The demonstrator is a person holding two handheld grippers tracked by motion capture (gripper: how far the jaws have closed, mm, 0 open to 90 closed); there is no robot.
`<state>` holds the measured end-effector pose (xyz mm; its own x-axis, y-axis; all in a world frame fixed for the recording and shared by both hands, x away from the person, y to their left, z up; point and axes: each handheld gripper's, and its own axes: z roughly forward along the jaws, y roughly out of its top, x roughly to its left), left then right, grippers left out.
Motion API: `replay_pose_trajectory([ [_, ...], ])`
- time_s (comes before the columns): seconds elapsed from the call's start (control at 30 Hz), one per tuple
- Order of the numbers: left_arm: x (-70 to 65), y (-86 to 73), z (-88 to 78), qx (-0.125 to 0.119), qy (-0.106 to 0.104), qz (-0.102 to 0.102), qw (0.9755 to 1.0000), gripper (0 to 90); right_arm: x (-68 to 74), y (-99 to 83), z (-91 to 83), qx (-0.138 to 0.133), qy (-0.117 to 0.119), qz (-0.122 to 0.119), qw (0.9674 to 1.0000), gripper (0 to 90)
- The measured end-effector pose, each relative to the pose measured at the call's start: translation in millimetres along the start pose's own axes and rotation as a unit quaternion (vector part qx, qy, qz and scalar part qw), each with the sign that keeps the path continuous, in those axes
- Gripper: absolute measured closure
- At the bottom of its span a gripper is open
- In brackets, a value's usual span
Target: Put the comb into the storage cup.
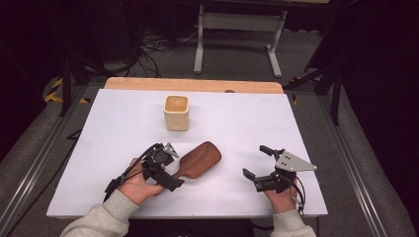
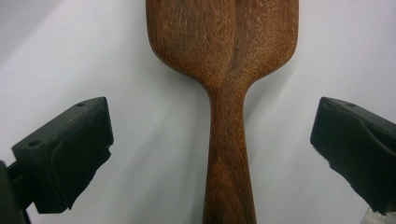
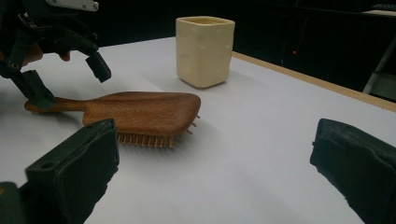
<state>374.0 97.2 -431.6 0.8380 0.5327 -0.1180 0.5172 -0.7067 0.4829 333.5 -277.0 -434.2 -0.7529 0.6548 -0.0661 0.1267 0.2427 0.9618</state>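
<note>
Table (image 1: 113, 133) first: white, with a cream square cup (image 1: 176, 112) near its far edge. Nearer me lies the wooden hairbrush (image 1: 200, 159), bristles down, handle between my left gripper's (image 1: 164, 170) spread jaws, untouched. It looks stiff, light, smooth; I'd pinch the narrow handle. My right gripper (image 1: 257, 163) hovers apart, spread and empty.

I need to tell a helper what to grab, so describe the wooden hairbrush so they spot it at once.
On the white table, look at the near edge, in front of the cream cup. The hairbrush lies bristles down, its handle between the open left gripper. It is the one dark brown wooden paddle there.
</note>
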Motion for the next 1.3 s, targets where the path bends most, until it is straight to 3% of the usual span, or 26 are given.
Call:
replay_pose_trajectory([
  [0.27,-1.4,2.4,10.0,0.018,0.011,0.001,0.9998,2.2,-0.3,-0.2,0.1,0.001,0.000,0.001,1.0000,1.3],
  [0.5,-5.4,6.5,16.7,0.024,0.023,-0.003,0.9994,12.7,-0.3,-0.3,0.1,0.000,0.000,0.001,1.0000,1.3],
  [0.77,-8.8,8.4,20.6,0.035,0.031,-0.010,0.9989,33.7,-0.6,-0.4,-0.1,-0.001,0.001,0.002,1.0000,1.3],
  [0.83,-11.4,9.1,22.3,0.044,0.043,0.002,0.9981,38.5,-0.5,-0.4,-0.1,-0.001,0.002,0.001,1.0000,1.3],
  [0.9,-12.1,9.3,22.1,0.043,0.047,-0.001,0.9980,40.8,-0.6,-0.3,-0.1,-0.001,0.002,0.001,1.0000,1.3],
  [1.1,-14.6,10.1,20.4,0.046,0.048,-0.002,0.9978,57.4,0.0,-0.4,0.5,0.000,0.002,0.000,1.0000,1.3],
  [1.3,-18.6,11.1,20.3,0.053,0.048,-0.003,0.9974,67.9,0.5,-0.3,1.0,0.000,0.004,-0.001,1.0000,1.3],
])
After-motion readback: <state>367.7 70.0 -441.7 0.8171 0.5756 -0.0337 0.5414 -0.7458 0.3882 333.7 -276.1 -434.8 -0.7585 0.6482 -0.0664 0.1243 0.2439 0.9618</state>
